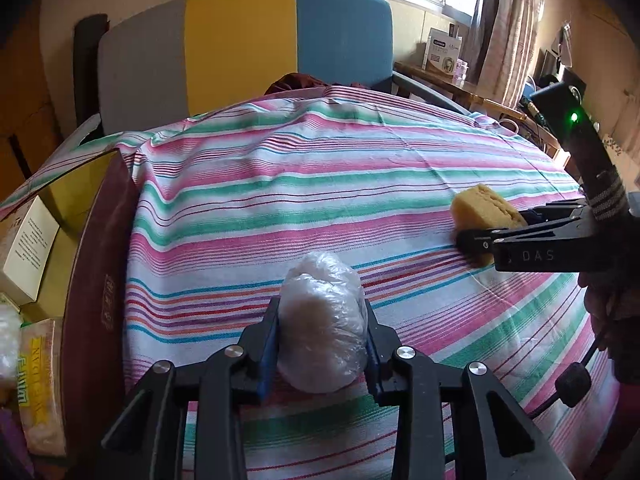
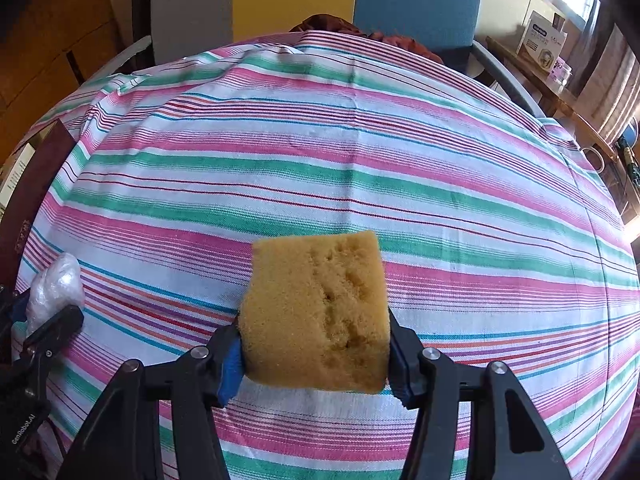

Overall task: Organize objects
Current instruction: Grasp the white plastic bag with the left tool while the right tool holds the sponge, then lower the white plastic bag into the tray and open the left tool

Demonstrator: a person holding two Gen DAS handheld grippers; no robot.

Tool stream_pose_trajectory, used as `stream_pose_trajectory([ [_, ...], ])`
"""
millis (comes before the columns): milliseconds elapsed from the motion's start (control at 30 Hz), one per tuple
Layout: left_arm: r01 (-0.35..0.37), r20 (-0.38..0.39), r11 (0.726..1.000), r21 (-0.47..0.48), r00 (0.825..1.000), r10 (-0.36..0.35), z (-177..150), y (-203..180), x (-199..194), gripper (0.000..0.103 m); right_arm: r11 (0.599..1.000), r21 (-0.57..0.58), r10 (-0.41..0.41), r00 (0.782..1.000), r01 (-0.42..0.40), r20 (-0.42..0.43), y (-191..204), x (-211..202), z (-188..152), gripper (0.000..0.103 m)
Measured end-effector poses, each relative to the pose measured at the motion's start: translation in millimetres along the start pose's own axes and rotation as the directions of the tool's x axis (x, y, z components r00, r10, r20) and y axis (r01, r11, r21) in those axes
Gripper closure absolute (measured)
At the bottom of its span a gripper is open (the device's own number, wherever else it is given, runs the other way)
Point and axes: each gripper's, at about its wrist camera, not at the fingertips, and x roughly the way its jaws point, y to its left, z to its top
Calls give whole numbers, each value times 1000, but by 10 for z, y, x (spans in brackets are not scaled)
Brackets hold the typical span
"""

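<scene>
- One striped cloth (image 2: 360, 168) covered the whole work surface and lay bare apart from what the two grippers carried, so nothing still waited on it to be picked up, as far as either view showed.
- One dark red box (image 1: 100, 264) stood at the cloth's left edge with its flap up; inside it were at least one pale carton (image 1: 30, 248) and one printed packet (image 1: 42, 384), though the rest of its contents ran off the frame. It looked like the likely place for sorted things, which is a judgement only.
- One yellow sponge (image 2: 320, 312) was pinched at its two sides by the right gripper (image 2: 316, 356) and appeared to be held above the cloth, near the right side, well apart from the box.
- One plastic-wrapped bundle (image 1: 324, 332) was clamped between the pads of the left gripper (image 1: 322, 340), low over the cloth's near middle and nearer the box than the sponge; whether it touched the cloth could not be told.
- Judged from this, the task was partway through: both loose things were in hand, neither had been set down anywhere, and placing both was what remained.
- Count: two grippers, two held objects, one box, one cloth.
</scene>
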Motion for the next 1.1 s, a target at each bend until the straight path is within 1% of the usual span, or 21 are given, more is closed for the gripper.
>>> stream_pose_trajectory([
  [67,-2,13,1000,-5,1000,2,9,21,-118,67,1000,-4,-1,1000,1,7,3,4,2,45],
  [167,-9,60,1000,24,998,8,57,23,-365,67,1000,-7,2,1000,-2,17,-5,15,10,45],
  [267,-39,117,998,46,993,33,106,68,-652,67,1000,-11,-2,1000,2,26,5,3,-5,45],
  [367,-83,163,995,59,984,72,130,167,-923,67,1000,-11,0,999,1,33,1,4,-12,45],
  [500,-142,188,989,40,973,132,117,403,-1165,67,1000,-12,-10,999,10,39,10,12,-10,45],
  [733,-216,177,975,-50,959,222,-18,920,-1368,67,1000,-10,-20,999,21,49,20,5,-17,45],
  [833,-222,163,970,-97,958,235,-108,1154,-1415,67,1000,-7,-27,998,27,50,24,1,-21,45],
  [933,-203,145,963,-180,962,230,-216,1499,-1494,67,999,-6,-35,998,35,49,34,6,-17,45],
  [1000,-194,127,949,-249,965,231,-313,1760,-1570,67,999,-9,-38,998,38,49,38,9,-15,45],
  [1100,-222,117,925,-309,956,269,-482,2074,-1720,67,999,-10,-39,998,39,48,36,12,-11,45],
])
